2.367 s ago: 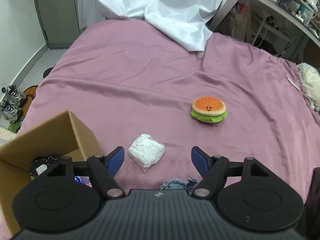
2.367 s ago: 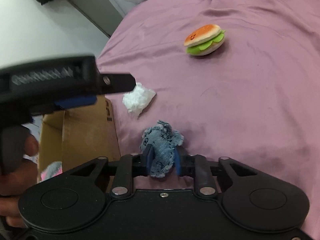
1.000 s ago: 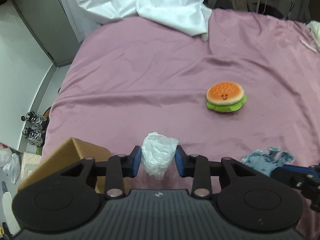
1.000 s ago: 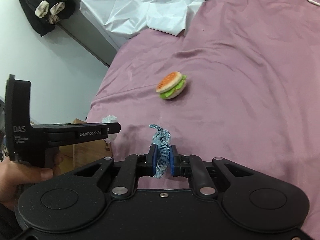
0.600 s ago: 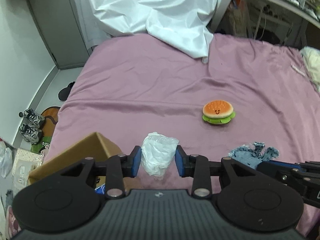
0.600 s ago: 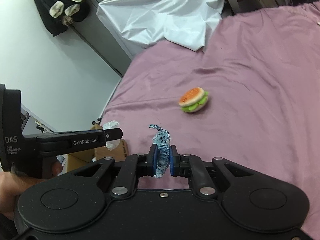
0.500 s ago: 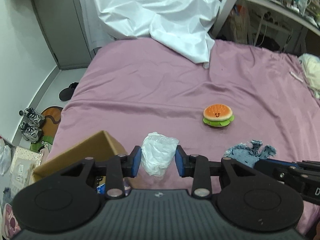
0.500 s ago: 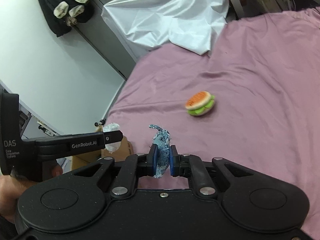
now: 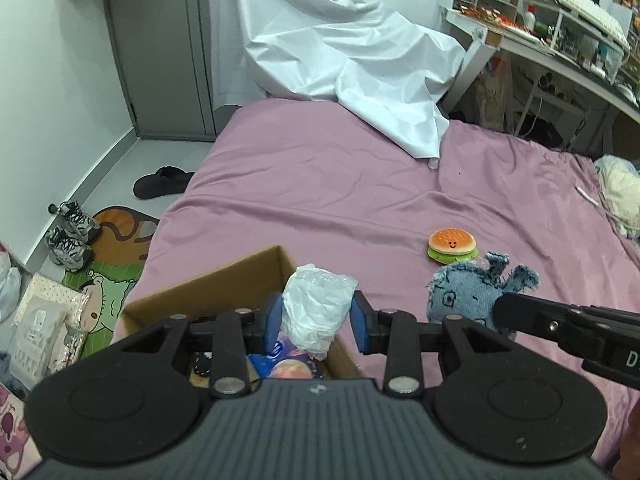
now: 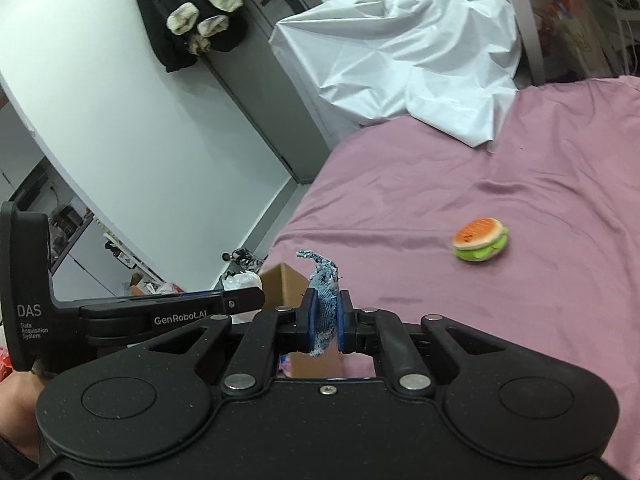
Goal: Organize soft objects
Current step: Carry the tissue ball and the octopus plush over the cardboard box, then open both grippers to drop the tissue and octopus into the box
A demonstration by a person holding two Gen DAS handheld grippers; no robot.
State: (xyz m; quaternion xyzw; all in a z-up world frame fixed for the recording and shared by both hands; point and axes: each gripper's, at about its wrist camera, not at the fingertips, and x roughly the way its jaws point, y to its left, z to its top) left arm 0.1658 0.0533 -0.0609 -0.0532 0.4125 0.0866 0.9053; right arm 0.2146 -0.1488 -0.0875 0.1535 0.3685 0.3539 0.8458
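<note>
I see the bed [image 9: 320, 184] under its purple sheet filling most of both views, with a crumpled white sheet [image 9: 344, 64] draped over its far edge. At the bed's near left corner stands an open cardboard box [image 9: 224, 284], its far corner pointing up the bed; inside I can make out a few colourful soft things, too hidden by my tool to name.

My left gripper [image 9: 316, 322] hangs above the box's right-hand part, its blue fingers [image 9: 270, 322] closed at medium width on a white crinkled plastic-wrapped bundle [image 9: 316, 308], which bulges above and below them. In the right wrist view the same gripper [image 10: 240, 300] reaches in from the left with the white bundle [image 10: 240, 282] at its tip, next to the box corner [image 10: 284, 280].

My right gripper [image 10: 324, 322] has its fingers pinched narrow on a frayed blue denim plush toy [image 10: 324, 292], whose ragged top sticks up past them. From the left wrist view that toy [image 9: 476, 300] shows a small stitched face and floppy ears, held above the bed just right of the box.

A plush hamburger [image 9: 452, 245] with a smiling face lies on the bed beyond the denim toy, toward the right side, apart from both grippers.
</note>
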